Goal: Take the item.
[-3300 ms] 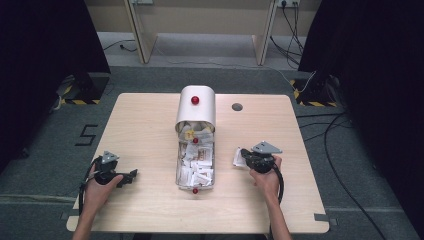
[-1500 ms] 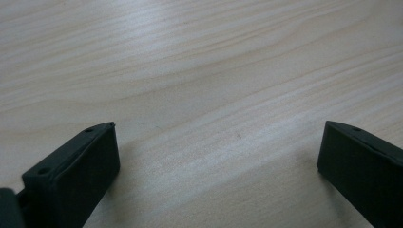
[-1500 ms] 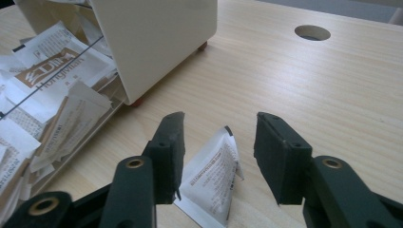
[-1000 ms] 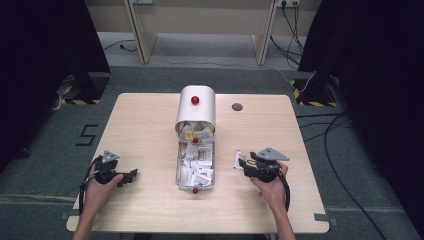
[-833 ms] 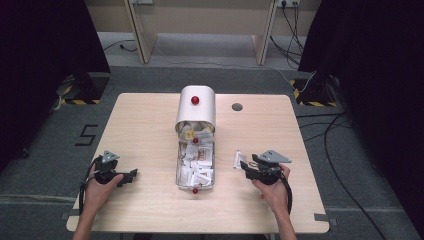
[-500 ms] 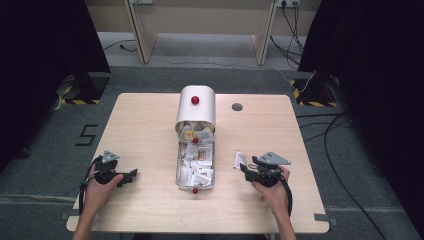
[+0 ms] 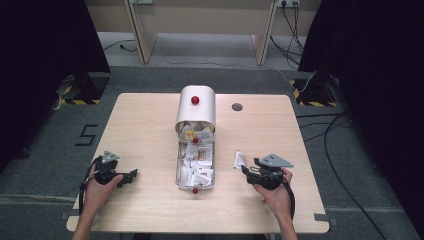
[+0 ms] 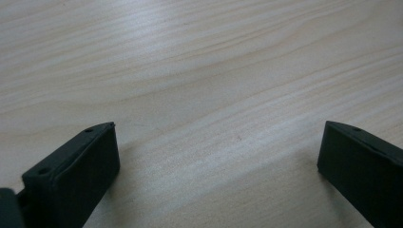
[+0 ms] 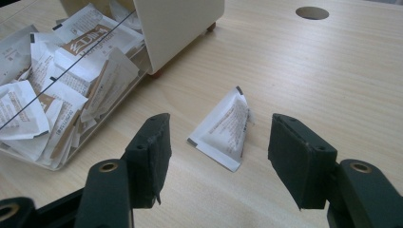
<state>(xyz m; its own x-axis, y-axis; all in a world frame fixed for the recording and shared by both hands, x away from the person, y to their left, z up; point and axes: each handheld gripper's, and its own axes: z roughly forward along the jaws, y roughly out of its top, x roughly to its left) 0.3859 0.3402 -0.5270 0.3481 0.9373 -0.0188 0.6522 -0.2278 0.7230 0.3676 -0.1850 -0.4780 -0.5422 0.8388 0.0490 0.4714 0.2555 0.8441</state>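
The lone sachet [image 9: 223,129] looks like a thin, light paper packet, soft and slightly puffed, with one end lifted off the wood so that it stands a little tented; it should weigh almost nothing, crumple easily and skate across the smooth table [image 7: 150,130] if pushed from one side only. The best hold, as I judge it, is across its raised middle, both pads closing together on the two faces rather than on a flat sealed edge, which would be hard to get under. It lies alone on the bare tabletop, just to the right of the clear tray [image 7: 179,170] full of similar packets and well apart from the white rolling lid [image 7: 196,107] behind. The right gripper [image 9: 216,152] has its jaws spread wide and holds nothing; in the right gripper view the sachet sits just ahead of the tips, between their lines, slightly nearer the left jaw, not touching either. In the high view the right gripper [image 7: 248,170] points toward the sachet [image 7: 240,159] from the near right. The left gripper [image 8: 214,156] rests wide open and empty over bare wood near the table's left front, though whether it touches the surface is hard to tell.
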